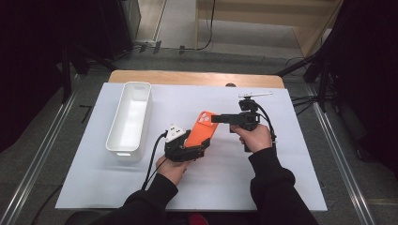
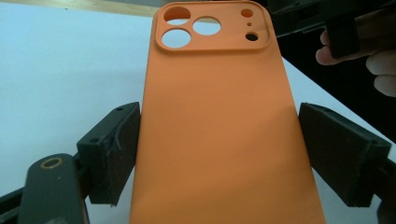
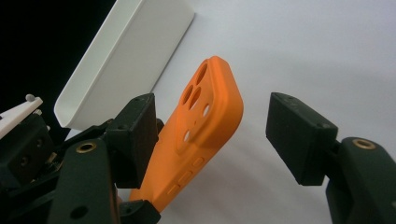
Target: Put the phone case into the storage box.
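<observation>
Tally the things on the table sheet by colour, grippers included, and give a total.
Orange: 1, the phone case
White: 1, the long bin
Black: 2, the left gripper and the right gripper
Total: 4

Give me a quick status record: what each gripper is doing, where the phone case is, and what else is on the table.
left gripper: shut on the orange phone case, pads on its two long edges
right gripper: open, jaws on either side of the case's camera end, gap on one side
case position: lifted off the white sheet, camera cutouts toward the right gripper
white bin: on the sheet, to the left, nothing seen inside
</observation>
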Motion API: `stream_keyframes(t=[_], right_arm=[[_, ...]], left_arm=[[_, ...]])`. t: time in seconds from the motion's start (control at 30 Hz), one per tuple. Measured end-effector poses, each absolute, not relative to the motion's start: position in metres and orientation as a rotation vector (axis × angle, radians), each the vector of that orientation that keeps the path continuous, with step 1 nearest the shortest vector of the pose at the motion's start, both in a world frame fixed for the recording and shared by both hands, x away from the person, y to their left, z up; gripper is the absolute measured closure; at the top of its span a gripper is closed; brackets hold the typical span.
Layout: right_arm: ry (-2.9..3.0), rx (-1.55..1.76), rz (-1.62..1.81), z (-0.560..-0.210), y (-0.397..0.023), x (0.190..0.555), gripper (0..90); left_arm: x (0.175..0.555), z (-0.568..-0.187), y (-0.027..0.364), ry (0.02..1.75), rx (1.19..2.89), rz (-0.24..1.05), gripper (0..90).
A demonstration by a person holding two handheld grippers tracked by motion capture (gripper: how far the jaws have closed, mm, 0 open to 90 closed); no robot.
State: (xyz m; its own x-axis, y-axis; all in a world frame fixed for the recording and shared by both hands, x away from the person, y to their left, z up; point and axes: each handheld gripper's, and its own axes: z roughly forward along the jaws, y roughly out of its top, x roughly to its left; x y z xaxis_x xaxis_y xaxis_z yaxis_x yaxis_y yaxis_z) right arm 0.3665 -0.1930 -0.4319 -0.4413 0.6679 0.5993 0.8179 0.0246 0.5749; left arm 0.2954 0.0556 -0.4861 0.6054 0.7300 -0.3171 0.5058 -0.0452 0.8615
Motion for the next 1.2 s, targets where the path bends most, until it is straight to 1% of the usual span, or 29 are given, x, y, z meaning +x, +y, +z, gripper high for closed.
stream_keyframes(t=[0.8,1.2], right_arm=[[-2.043,-1.617,-1.290,-0.4345,-0.1896,0.3729,50.1],[-2.021,-1.630,-1.272,-0.4352,-0.1847,0.3746,55.6]], left_arm=[[0.2933,-0.4873,0.0555,1.023,1.705,0.275,16.0],[0.2919,-0.4883,0.0547,1.040,1.690,0.297,15.9]])
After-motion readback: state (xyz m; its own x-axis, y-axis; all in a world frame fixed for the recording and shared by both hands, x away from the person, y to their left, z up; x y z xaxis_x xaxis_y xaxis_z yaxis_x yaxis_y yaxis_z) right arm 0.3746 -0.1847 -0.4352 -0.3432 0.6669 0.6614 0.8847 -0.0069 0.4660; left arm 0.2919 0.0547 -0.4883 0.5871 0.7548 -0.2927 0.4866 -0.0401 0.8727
